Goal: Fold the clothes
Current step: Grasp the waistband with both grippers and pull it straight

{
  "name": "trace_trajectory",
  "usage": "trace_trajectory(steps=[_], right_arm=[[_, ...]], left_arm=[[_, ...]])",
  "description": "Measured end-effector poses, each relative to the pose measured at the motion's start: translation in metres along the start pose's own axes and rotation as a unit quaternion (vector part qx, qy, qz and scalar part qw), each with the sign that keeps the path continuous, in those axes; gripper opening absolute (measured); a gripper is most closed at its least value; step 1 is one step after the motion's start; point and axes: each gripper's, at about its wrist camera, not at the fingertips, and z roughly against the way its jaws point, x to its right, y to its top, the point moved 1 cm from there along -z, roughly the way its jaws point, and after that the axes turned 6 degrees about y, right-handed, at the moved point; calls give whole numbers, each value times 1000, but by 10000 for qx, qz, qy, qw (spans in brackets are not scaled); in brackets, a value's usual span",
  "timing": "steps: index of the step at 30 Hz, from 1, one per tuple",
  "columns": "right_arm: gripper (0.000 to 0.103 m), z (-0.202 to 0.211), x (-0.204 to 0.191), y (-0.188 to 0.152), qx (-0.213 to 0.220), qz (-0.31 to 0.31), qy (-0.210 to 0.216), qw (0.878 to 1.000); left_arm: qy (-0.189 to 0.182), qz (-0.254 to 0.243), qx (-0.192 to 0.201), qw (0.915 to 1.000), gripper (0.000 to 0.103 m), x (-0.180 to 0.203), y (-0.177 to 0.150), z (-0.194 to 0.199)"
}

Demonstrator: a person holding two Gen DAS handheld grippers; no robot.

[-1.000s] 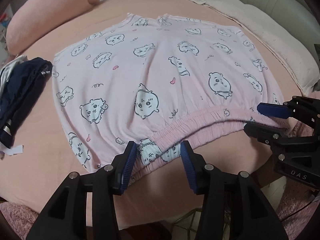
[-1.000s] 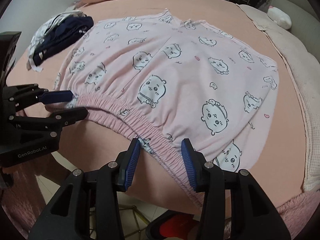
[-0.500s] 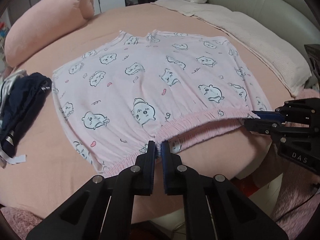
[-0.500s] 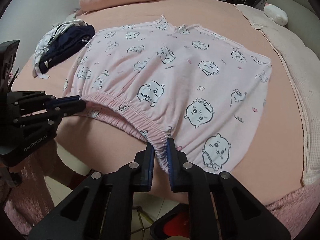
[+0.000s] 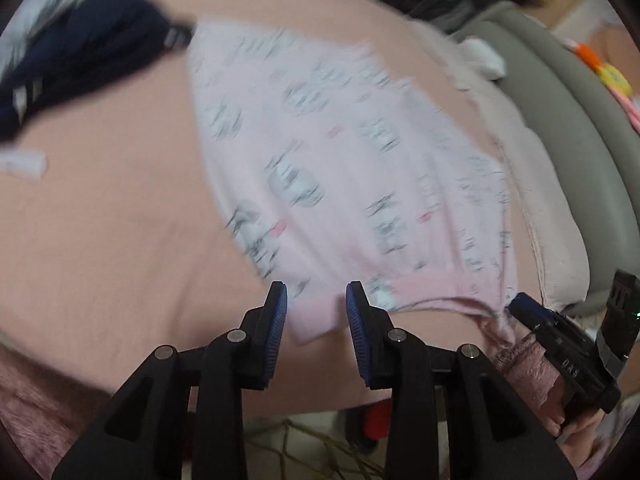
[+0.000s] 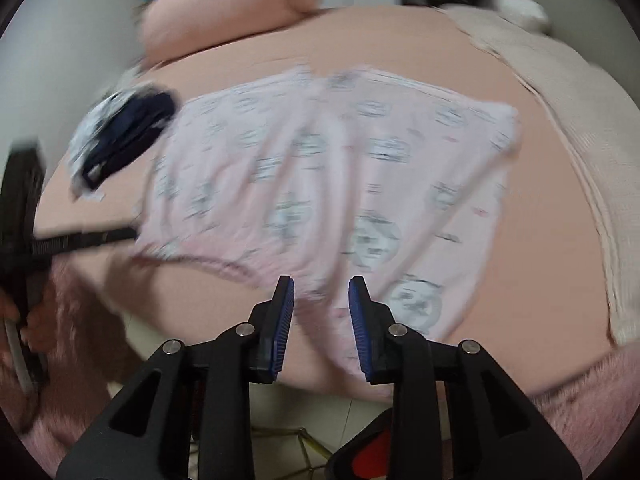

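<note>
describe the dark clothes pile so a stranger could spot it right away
Start at the peach bed with the pale pink printed shorts spread across it. Beside the shorts' far left corner lies the navy bundle, mixed with some white fabric. It is the only dark item on the bed.

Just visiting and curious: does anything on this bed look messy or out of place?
The pink shorts lie skewed on the bed, their waistband rumpled between the open pads of both grippers, whose jaws have just been opening. A dark garment sits bunched up beside them. Nothing looks spilled or damaged, though both views are blurred.
</note>
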Motion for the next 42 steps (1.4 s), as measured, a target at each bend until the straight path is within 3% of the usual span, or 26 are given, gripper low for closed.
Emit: trace_trajectory(steps=[4,6,8,11,13,15,16,19,20,22,23,27,28,30,34,36,37,38,42], right_arm=[[29,-6,39,-11,-293,-963,-307,9944],[29,-2,57,-18,-297,-1422,-258,9891],[30,-7,66,-21,-397,-1687,34,9849],[33,-14,70,-20,-477,-1893,513,9794],[19,-16,64,-18,-455,-1859,929,9771],[6,-21,57,-15,-472,-1602,805,9827],[4,-23,56,-14,-477,-1474,486,9867],[2,-14,65,-15,-298,-1650,176,9857],[2,-8,67,-16,-225,-1551,-126,9876],[2,-5,72,-20,-265,-1477,-509,9874],[2,-9,77,-23,-396,-1611,-460,9851],[10,-1,81,-16,-110,-1878,219,9819],[23,2,79,-13,25,-1898,493,9806],[40,0,74,-11,64,-1925,877,9774],[41,-20,70,-16,-364,-1885,965,9766],[35,-31,61,-17,-565,-1647,820,9813],[18,-37,55,-17,-664,-1462,686,9846],[12,-36,53,-16,-675,-1301,535,9877],[5,-25,44,-19,-606,-979,209,9931]], left_arm=[[-100,253,-41,9996,32,-6,-1,-4],[-216,349,-37,9992,33,-7,0,-3],[-442,440,-158,9979,30,-10,1,-10],[-383,410,-115,9984,15,-8,2,-12],[-301,407,4,9987,13,-5,1,-7],[-138,358,158,9991,11,-6,2,3],[-45,326,225,9992,11,-6,2,8],[303,233,253,9989,10,-8,-1,16],[417,196,143,9988,10,-12,-4,12],[593,151,-55,9981,10,-18,-9,7],[546,199,-98,9983,10,-19,-9,5],[-88,587,31,9982,21,-27,-3,16],[-165,684,63,9975,28,-31,-2,18],[-284,896,57,9956,29,-40,-1,19],[-588,1082,-98,9923,29,-45,-1,9],[-389,925,-194,9948,28,-38,-3,0],[-198,823,-216,9962,21,-32,-4,-3],[-16,739,-173,9971,12,-28,-4,-1],[370,405,-26,9985,11,-15,-7,11]])
